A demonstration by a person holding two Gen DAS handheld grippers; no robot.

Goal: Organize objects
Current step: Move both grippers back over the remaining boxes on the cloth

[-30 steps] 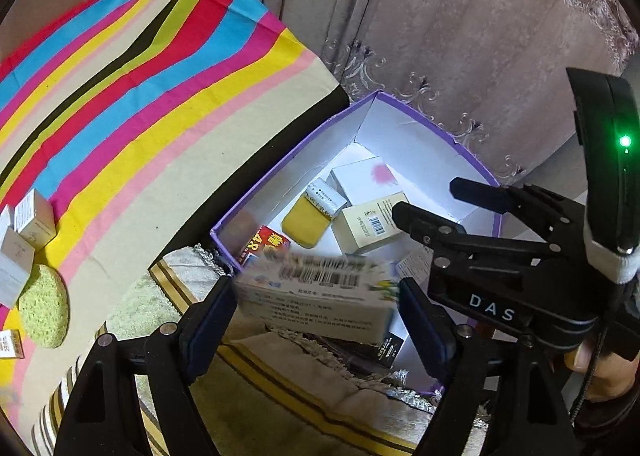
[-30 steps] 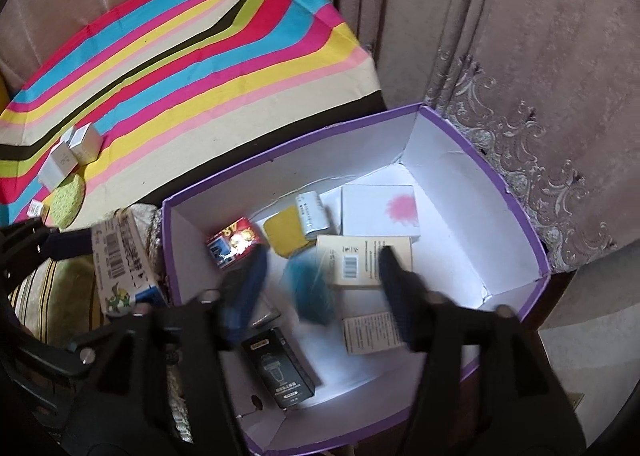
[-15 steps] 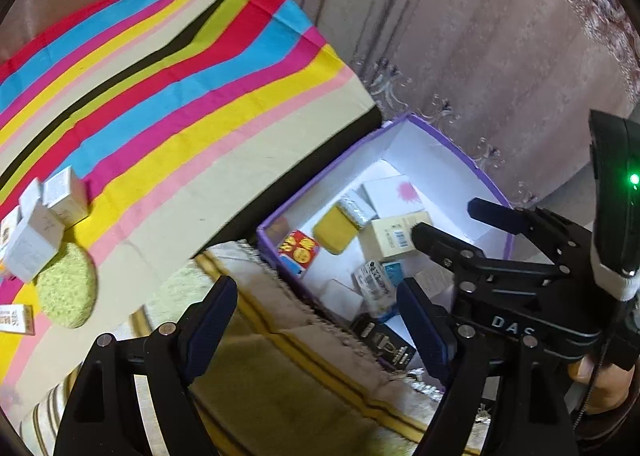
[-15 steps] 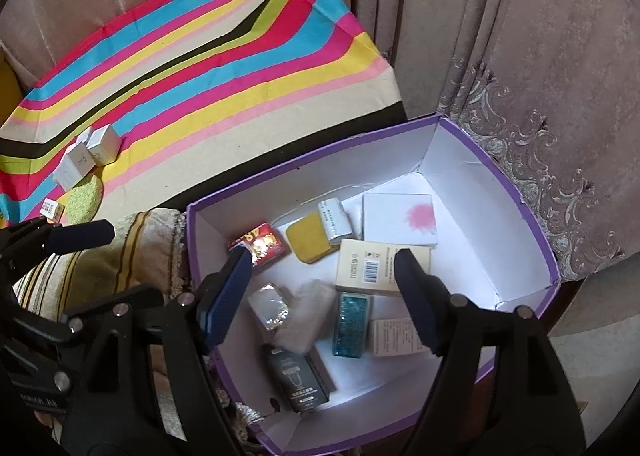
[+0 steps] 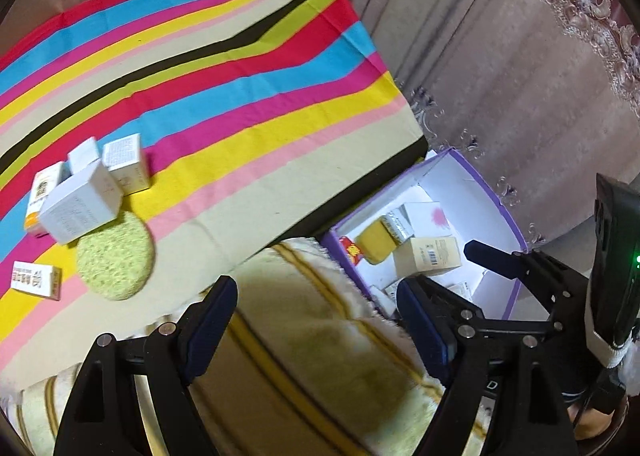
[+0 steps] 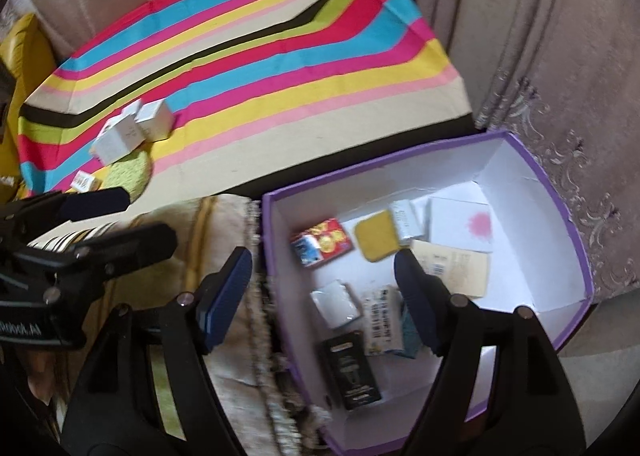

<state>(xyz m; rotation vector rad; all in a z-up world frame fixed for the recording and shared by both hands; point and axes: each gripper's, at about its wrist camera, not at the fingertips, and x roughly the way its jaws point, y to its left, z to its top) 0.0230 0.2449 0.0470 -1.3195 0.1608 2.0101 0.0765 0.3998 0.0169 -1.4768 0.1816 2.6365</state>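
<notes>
My left gripper point(image 5: 316, 328) is open and empty above a fluffy yellow-striped rug point(image 5: 304, 376). On the striped cloth point(image 5: 240, 95) to its left lie white boxes point(image 5: 80, 199), a green round sponge point(image 5: 116, 256) and a small orange-and-white box point(image 5: 36, 280). My right gripper point(image 6: 324, 296) is also open and empty, straddling the left wall of the purple box point(image 6: 380, 164). Inside lie a yellow sponge point(image 6: 378, 236), a red packet point(image 6: 324, 242), a black box point(image 6: 352, 368), a beige box point(image 6: 452, 266) and a blue-and-white medicine box point(image 6: 384, 320).
Brown patterned curtains point(image 5: 520, 75) hang behind the cloth and the purple box point(image 5: 460, 183). The left gripper point(image 6: 148, 215) shows at the left of the right wrist view, over the rug's edge. A yellow cushion point(image 6: 24, 51) sits at the far left.
The left gripper let go of the blue-and-white medicine box, which now lies in the purple box. A blurred teal item left the right gripper too. Both grippers moved left, away from the box.
</notes>
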